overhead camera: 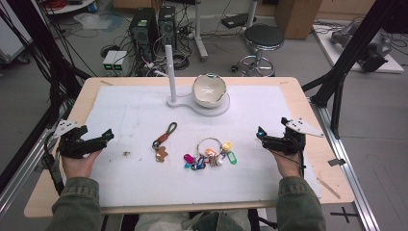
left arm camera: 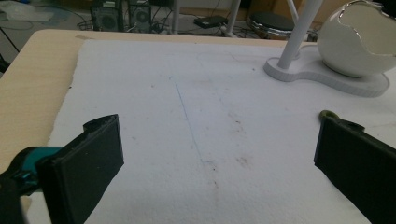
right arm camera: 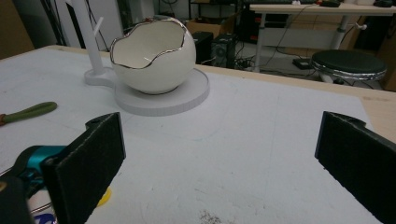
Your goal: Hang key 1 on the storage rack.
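Left tongs [overhead camera: 98,139] and right tongs [overhead camera: 263,136]: jaws apart, empty, resting at opposite counter [overhead camera: 293,89] edges. Key ring [overhead camera: 210,153] and cord keychain [overhead camera: 163,140] lie between them, high view. Right gripper view: eggshell bowl's [right arm camera: 154,58] hollow inside.

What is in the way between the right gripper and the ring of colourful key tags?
Nothing visible. The right gripper hangs open just right of the key ring, with bare white mat between them. The egg-shaped bowl stands farther back, off that path.
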